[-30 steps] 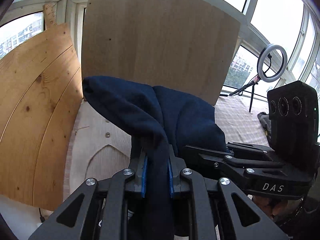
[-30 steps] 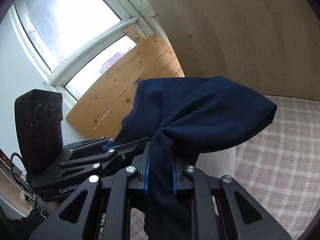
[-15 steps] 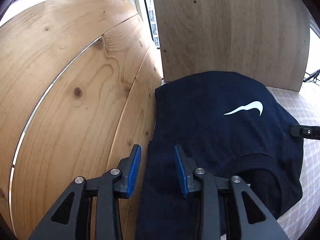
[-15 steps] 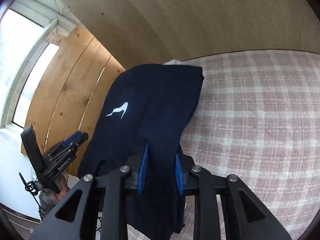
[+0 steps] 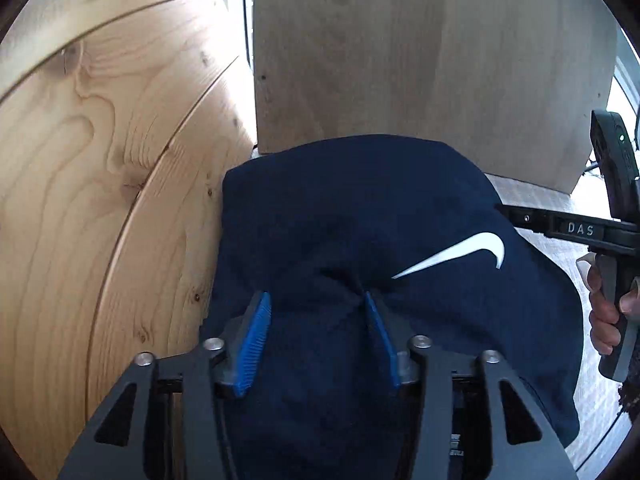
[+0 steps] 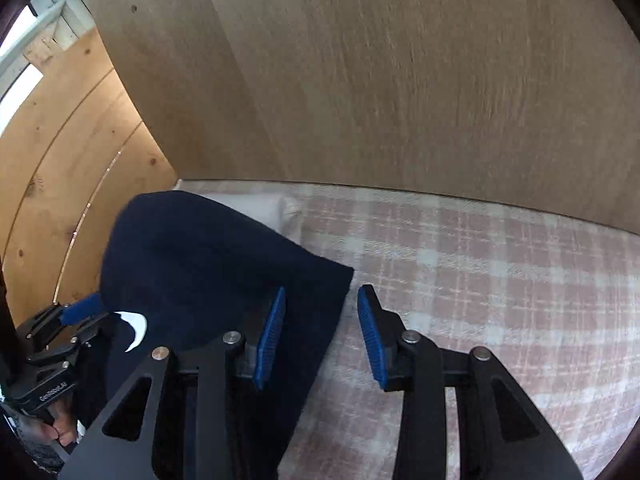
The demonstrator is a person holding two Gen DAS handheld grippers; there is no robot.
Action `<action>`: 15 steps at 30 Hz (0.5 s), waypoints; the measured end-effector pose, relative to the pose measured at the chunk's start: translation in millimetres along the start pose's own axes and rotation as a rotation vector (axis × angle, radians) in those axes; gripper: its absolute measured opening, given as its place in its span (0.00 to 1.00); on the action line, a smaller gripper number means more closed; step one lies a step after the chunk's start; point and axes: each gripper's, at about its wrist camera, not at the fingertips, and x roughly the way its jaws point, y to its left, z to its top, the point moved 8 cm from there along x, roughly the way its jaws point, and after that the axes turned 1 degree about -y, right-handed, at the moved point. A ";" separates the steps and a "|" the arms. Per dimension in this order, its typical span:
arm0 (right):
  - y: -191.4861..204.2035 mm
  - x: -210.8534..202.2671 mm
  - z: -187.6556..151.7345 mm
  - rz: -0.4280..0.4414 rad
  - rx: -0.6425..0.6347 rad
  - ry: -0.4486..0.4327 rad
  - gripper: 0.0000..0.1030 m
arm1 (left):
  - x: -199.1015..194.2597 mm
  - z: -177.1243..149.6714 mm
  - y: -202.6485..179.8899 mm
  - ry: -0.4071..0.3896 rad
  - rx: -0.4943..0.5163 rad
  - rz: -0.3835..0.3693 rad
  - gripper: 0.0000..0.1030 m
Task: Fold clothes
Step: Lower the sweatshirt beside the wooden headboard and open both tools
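A navy garment (image 5: 340, 208) with a white swoosh logo (image 5: 472, 248) lies folded on the plaid-covered surface, tight against the wooden boards. My left gripper (image 5: 318, 320) hovers over its near left part. Its jaws are opening, and the cloth bulges between the blue pads (image 5: 256, 340) without being pinched. My right gripper (image 6: 322, 332) stands over the garment's right edge (image 6: 224, 256). Its jaws are opening too, with the cloth's edge under the left pad (image 6: 272, 336) and bare plaid under the right one. Each gripper shows at the side of the other's view.
Pine boards (image 5: 100, 184) lean at the left and a plywood panel (image 5: 420, 60) stands behind the garment. The pink plaid cover (image 6: 480, 272) stretches to the right. A white folded piece (image 6: 264, 208) peeks out behind the navy garment. A hand (image 5: 604, 312) holds the right gripper's handle.
Both grippers came down with the garment, which hung bunched from their shut jaws. It now lies on the surface, and both pairs of jaws have spread apart and let it go.
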 end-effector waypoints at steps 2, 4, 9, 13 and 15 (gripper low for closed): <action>-2.0 -8.4 3.4 -0.014 0.004 -0.014 0.36 | -15.1 -0.3 1.1 -0.014 -0.018 -0.016 0.46; 12.9 -30.4 -10.1 0.039 -0.024 -0.029 0.36 | -35.7 -1.5 0.6 -0.040 -0.023 -0.029 0.44; 60.3 -87.6 -55.8 0.189 -0.120 -0.059 0.36 | -84.9 -37.5 -5.5 -0.077 -0.013 -0.087 0.44; 91.1 -84.0 -113.8 0.161 -0.263 -0.001 0.36 | -78.8 -75.1 -10.6 0.000 0.045 -0.060 0.44; 91.4 -77.4 -142.0 0.101 -0.339 0.064 0.36 | -65.4 -98.1 -11.0 0.065 0.106 0.016 0.44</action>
